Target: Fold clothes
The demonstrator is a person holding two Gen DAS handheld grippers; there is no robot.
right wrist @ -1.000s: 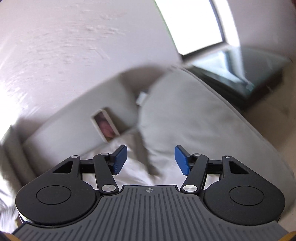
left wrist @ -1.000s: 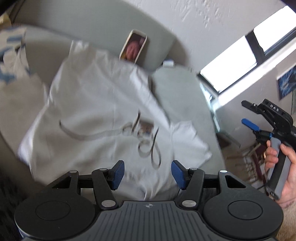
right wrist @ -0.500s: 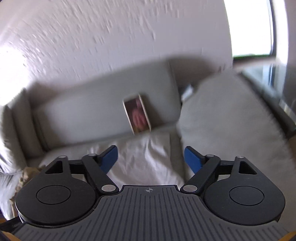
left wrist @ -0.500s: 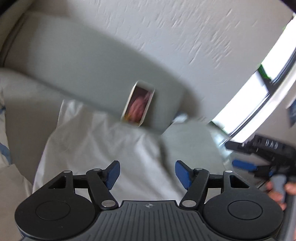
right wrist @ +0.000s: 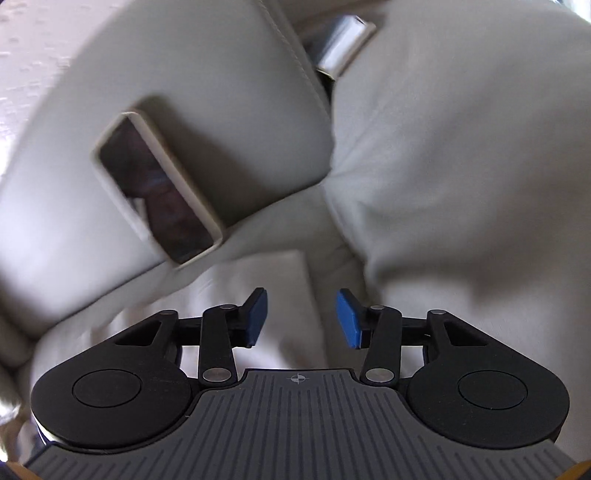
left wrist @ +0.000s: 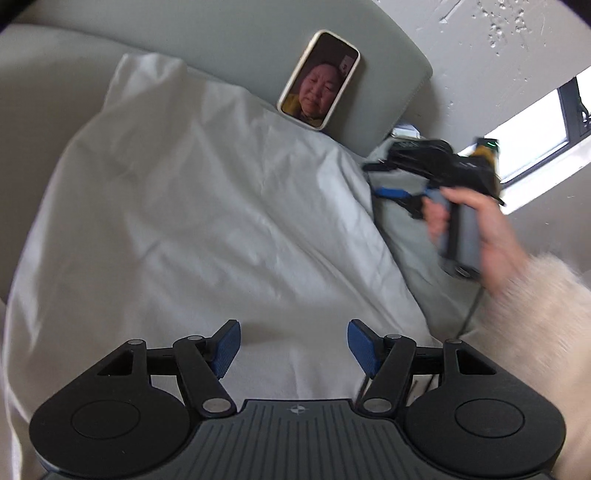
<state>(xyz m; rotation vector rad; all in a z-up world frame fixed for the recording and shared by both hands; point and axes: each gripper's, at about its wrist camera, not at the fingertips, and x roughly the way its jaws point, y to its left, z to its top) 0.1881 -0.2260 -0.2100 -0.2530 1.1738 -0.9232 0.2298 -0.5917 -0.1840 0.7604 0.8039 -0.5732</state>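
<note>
We are holding the left gripper point(left wrist: 293, 347) low over the white shirt point(left wrist: 207, 221), jaws spread wide with nothing between them. The shirt is lying across the sofa seat in front of the phone point(left wrist: 318, 79), which is leaning on the back cushion point(left wrist: 229, 33). Right of the phone a grey cushion point(left wrist: 413, 229) is crowding the shirt's right edge. The right gripper point(right wrist: 300, 319) is hanging just below the phone, over the shirt's far corner point(right wrist: 258, 291), jaws apart and empty; in the left view our hand point(left wrist: 476, 225) and fuzzy sleeve point(left wrist: 535, 310) are gripping its handle. Since half a second ago both cameras have tipped down, the wall is mostly gone from view and the phone is looming closer. Left of the phone the seat point(left wrist: 44, 96) is lying bare beyond the shirt's edge
</note>
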